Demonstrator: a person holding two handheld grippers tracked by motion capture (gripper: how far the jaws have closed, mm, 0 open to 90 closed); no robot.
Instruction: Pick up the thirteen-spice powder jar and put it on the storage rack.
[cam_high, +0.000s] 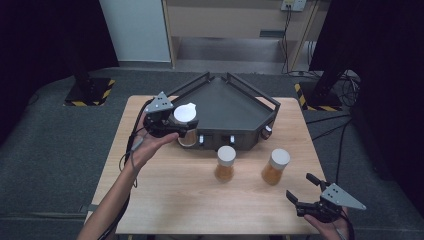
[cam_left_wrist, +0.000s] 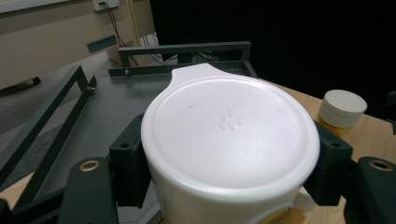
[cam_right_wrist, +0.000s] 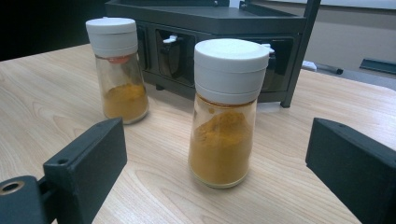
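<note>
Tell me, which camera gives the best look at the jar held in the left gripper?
The left gripper view: the held jar and its white lid loom close between the jaws. The high view shows it small, in the left gripper beside the black rack.

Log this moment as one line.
left gripper: shut on jar, by rack | right gripper: open, idle | two jars on table

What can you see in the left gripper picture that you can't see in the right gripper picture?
The left gripper view looks down on the white lid of the held jar, squeezed between its black jaws, with the rack's flat dark top behind.

The right gripper view has two spice jars standing on the wooden table, a near jar and a far jar, both with orange powder, between open jaws.

Both share the dark rack and the table.
</note>
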